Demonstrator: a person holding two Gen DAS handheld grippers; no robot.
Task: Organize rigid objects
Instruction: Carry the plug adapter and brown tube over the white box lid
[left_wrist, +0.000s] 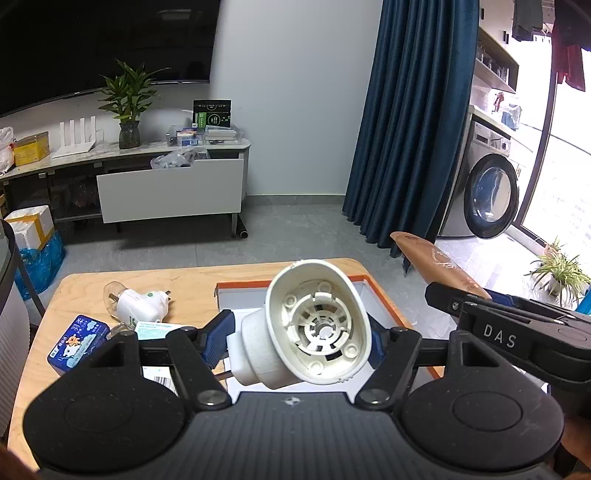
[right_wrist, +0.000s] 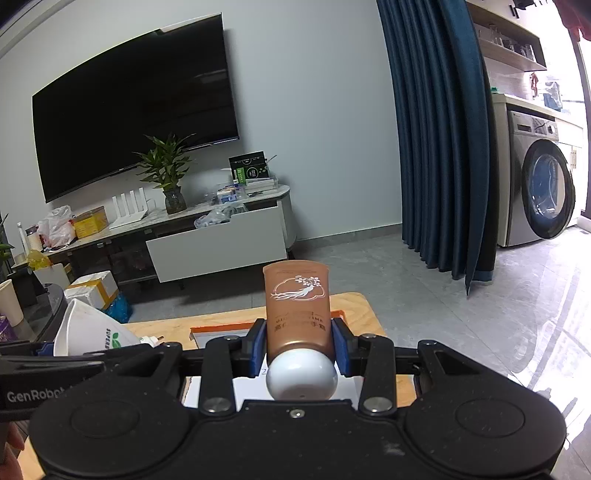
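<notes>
My left gripper (left_wrist: 295, 338) is shut on a white plastic funnel-shaped part (left_wrist: 314, 325) and holds it above the orange-rimmed white box (left_wrist: 243, 291) on the wooden table (left_wrist: 192, 284). My right gripper (right_wrist: 300, 345) is shut on a brown tube with a white cap (right_wrist: 297, 314), held above the same box (right_wrist: 218, 334). The tube (left_wrist: 436, 266) and right gripper also show at the right of the left wrist view. The white part (right_wrist: 88, 328) shows at the left of the right wrist view.
On the table left of the box lie a white plug adapter (left_wrist: 138, 304), a blue tin (left_wrist: 79, 341) and a teal-labelled packet (left_wrist: 159, 328). Beyond are a TV stand with an open drawer (left_wrist: 170, 192), a blue curtain (left_wrist: 413, 122) and a washing machine (left_wrist: 487, 192).
</notes>
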